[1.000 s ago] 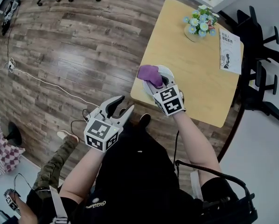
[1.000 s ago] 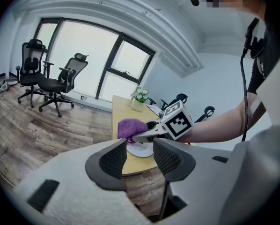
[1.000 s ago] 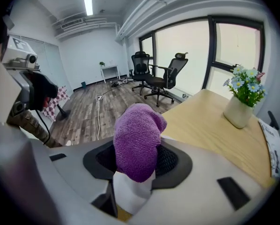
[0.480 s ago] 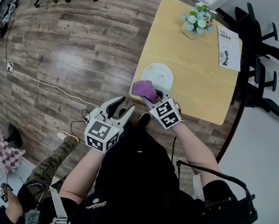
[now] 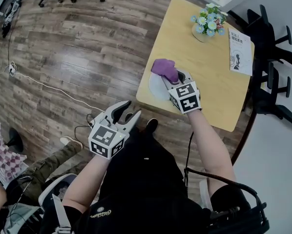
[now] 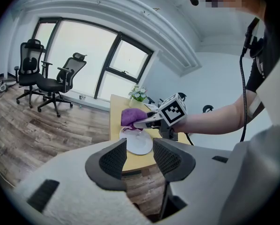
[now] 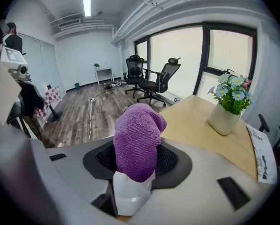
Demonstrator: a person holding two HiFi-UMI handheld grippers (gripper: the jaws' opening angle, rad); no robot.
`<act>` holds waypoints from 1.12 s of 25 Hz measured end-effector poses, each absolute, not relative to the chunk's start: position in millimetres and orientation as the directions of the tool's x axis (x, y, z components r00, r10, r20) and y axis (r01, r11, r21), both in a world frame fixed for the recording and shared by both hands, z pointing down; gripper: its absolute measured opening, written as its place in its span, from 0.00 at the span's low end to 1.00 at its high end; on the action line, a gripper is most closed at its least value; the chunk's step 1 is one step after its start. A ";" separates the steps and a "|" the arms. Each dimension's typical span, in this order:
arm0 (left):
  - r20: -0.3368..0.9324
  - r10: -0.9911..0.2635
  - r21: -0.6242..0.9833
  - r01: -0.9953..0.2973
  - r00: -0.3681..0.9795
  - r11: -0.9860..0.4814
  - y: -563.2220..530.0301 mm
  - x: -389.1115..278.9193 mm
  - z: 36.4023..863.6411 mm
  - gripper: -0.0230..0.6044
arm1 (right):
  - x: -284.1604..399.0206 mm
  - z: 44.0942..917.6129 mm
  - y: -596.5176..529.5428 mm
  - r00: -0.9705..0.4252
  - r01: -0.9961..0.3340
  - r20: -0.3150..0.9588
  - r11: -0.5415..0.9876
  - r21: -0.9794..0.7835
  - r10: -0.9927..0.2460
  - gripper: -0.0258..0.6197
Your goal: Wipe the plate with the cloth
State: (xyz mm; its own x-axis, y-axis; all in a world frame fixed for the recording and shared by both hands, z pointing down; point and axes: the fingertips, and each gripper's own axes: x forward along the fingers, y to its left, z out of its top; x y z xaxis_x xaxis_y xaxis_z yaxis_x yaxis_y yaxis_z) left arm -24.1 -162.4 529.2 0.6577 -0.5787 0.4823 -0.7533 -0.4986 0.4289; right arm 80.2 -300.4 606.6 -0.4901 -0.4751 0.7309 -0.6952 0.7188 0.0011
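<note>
A white plate (image 5: 155,87) lies near the near-left corner of the wooden table (image 5: 212,89). My right gripper (image 5: 173,77) is over the plate, shut on a purple cloth (image 5: 164,68) that hangs past the plate's far rim. In the right gripper view the cloth (image 7: 136,139) bulges up between the jaws, with the plate (image 7: 128,192) just below. My left gripper (image 5: 131,108) is open and holds nothing, off the table above the floor. Its own view looks at the plate (image 6: 139,143), the cloth (image 6: 132,116) and the right gripper (image 6: 147,122).
A vase of flowers (image 5: 207,26) and a booklet (image 5: 240,45) sit at the table's far end. Black office chairs (image 5: 278,87) stand along the right side. A cable (image 5: 48,84) runs over the wood floor, and a seated person's leg (image 5: 55,167) is at the lower left.
The right gripper had drawn the cloth back to the table's near edge, baring the plate, and has now pushed it forward over the plate's far side. The left gripper has stayed put.
</note>
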 end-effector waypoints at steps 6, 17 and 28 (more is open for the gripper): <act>0.488 -0.579 0.428 -0.757 0.654 -0.495 -157.0 -20.9 531.0 0.32 | 86.1 624.2 -307.6 -0.446 -0.697 0.767 0.716 0.025 -0.461 0.30; 0.488 -0.560 0.434 -0.743 0.669 -0.510 -157.3 -18.3 534.6 0.32 | 72.2 635.8 -257.5 -0.487 -0.630 0.791 0.776 -0.025 -0.370 0.30; 0.486 -0.548 0.433 -0.733 0.681 -0.525 -154.6 -18.1 534.0 0.30 | 59.5 631.6 -200.9 -0.541 -0.519 0.795 0.853 -0.059 -0.274 0.30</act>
State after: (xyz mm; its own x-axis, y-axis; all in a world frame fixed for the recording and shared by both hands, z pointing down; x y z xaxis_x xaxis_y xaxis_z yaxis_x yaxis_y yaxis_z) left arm -18.1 -154.6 534.0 0.6805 -0.5481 0.4862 -0.7325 -0.5249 0.4335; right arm 59.5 -200.9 631.6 -0.5411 -0.2741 0.7951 -0.5192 0.8526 -0.0595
